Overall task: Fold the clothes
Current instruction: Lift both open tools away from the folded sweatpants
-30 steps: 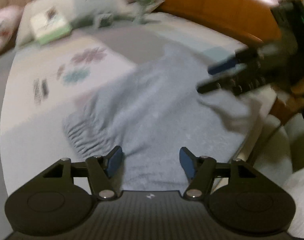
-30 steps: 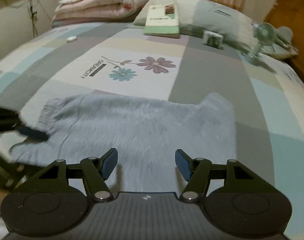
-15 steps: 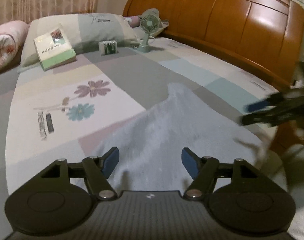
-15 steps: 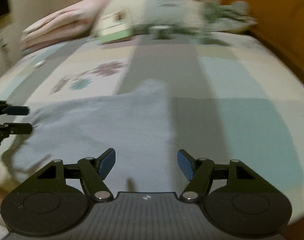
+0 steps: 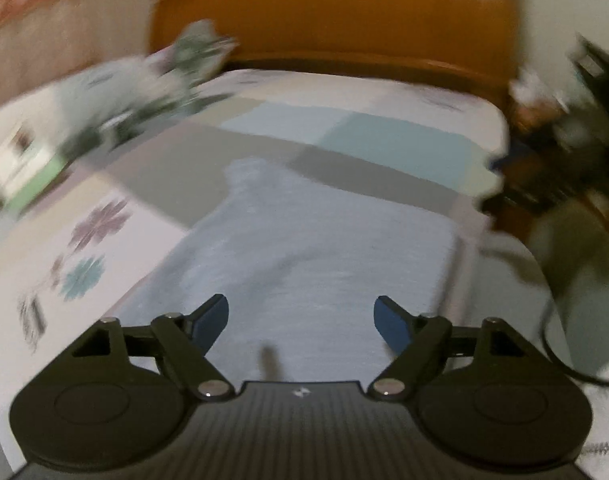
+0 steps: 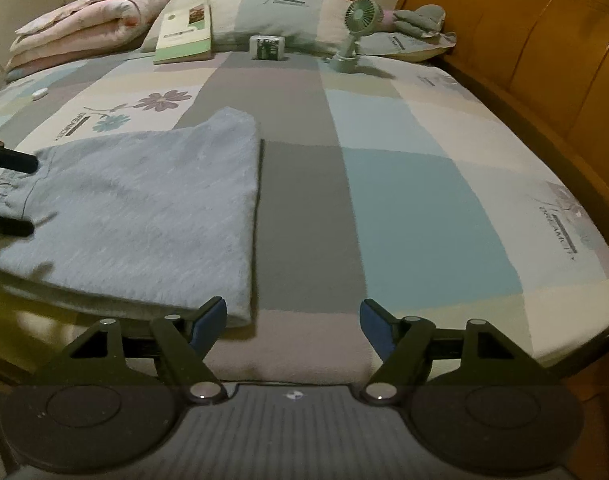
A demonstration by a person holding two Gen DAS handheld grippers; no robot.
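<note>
A: What is being shown in the left wrist view?
B: Writing is being blurred; the left gripper (image 5: 300, 322) is being held wide open, empty, above the blue garment (image 5: 304, 248).
A: And the right wrist view?
B: "DREAMCITY" is being displayed on the bedspread (image 6: 557, 222); the right gripper (image 6: 292, 322) is being held wide open, empty, at the garment's near right corner.

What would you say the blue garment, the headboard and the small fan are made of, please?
The blue garment looks like soft heathered knit, matte and slightly fuzzy. The headboard seems to be varnished wood, orange-brown with a sheen and panel seams. The small fan is probably moulded green plastic, smooth with a thin grille.
</note>
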